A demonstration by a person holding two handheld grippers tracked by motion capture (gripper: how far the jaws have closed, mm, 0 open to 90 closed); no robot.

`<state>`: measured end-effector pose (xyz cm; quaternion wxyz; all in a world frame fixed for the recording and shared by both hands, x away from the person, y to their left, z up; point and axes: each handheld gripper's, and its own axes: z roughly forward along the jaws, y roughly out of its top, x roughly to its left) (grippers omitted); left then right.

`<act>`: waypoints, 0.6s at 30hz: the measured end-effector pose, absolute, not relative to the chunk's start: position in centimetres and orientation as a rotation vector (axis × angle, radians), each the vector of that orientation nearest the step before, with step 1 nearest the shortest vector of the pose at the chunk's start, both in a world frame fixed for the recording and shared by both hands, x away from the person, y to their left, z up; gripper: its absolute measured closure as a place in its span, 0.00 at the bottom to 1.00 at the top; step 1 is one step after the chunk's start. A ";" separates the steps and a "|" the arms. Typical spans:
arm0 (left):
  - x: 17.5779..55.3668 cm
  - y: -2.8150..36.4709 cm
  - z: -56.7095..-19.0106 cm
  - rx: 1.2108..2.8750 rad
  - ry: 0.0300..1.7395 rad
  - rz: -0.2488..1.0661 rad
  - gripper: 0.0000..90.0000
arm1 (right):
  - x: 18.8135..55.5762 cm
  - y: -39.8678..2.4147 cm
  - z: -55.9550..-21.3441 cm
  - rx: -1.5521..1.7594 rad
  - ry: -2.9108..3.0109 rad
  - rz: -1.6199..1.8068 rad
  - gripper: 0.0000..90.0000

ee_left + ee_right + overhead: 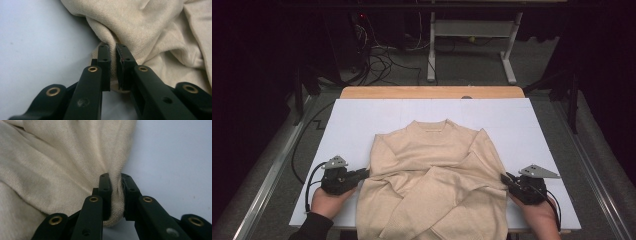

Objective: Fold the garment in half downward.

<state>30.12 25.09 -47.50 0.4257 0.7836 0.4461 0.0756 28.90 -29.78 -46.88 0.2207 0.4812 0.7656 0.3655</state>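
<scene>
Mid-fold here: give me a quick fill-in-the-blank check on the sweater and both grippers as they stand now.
1. The beige sweater lies on the white board with its two sleeves ____ over the chest.
2. The left gripper is shut on the sweater's ____ edge, as the high view shows it.
3. The right gripper is ____ on a bunched fold of knit.
4. The sweater's collar points ____ from the person.

Missing words: crossed; left; shut; away
</scene>
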 end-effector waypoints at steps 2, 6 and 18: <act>29.9 25.0 -47.4 1.951 1.117 0.206 0.90 | 28.5 -29.7 -46.9 1.319 2.118 1.011 0.90; 29.9 25.0 -47.4 1.922 1.131 0.242 0.82 | 28.5 -29.5 -46.9 1.315 2.111 1.001 0.88; 29.6 26.5 -46.0 1.802 1.140 0.372 0.70 | 28.6 -29.9 -46.5 1.314 2.035 1.066 0.60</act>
